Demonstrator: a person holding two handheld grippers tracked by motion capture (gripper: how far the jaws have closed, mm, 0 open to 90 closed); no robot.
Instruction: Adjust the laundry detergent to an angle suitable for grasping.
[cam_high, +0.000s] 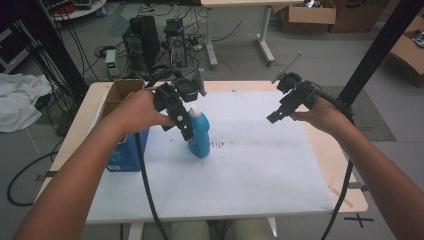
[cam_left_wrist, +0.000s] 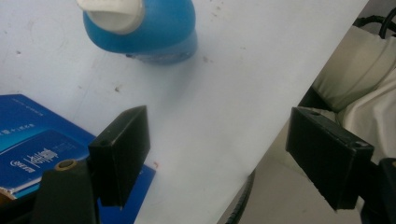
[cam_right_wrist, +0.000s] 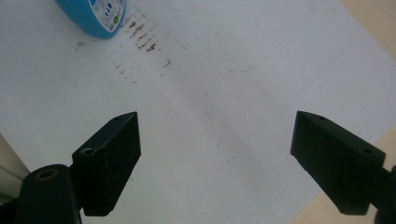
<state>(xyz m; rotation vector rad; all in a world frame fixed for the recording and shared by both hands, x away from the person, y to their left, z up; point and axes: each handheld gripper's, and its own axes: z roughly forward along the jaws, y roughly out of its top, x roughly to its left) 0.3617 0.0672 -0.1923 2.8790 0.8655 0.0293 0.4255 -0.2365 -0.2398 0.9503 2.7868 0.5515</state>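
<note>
The blue bottle (cam_high: 199, 134) stands upright on the big white sheet (cam_high: 260, 165) that covers most of the wooden table (cam_high: 350, 197). It has a white cap on top and sits toward the left part of the sheet. Everything else here is told from where the bottle is.

The white sheet is the biggest thing. In the right gripper view it has small brown marks (cam_right_wrist: 142, 39) just beside the bottle's bottom end (cam_right_wrist: 95, 16).

Next in size is the blue box (cam_high: 127, 150). It stands just to the left of the bottle, at the left edge of the sheet. Its top is open, with brown flaps. In the left gripper view a corner of the box (cam_left_wrist: 32, 144) lies below the bottle (cam_left_wrist: 154, 32).

The left gripper (cam_high: 182, 120) hangs right over the bottle's left side, close to its cap. In the left gripper view its jaws are spread wide with nothing between them (cam_left_wrist: 217, 158), and the bottle sits farther off, not touched.

The right gripper (cam_high: 280, 112) is well apart from the bottle, off to its right, held up over the sheet. Its jaws are spread wide too, and hold nothing (cam_right_wrist: 215, 163).
</note>
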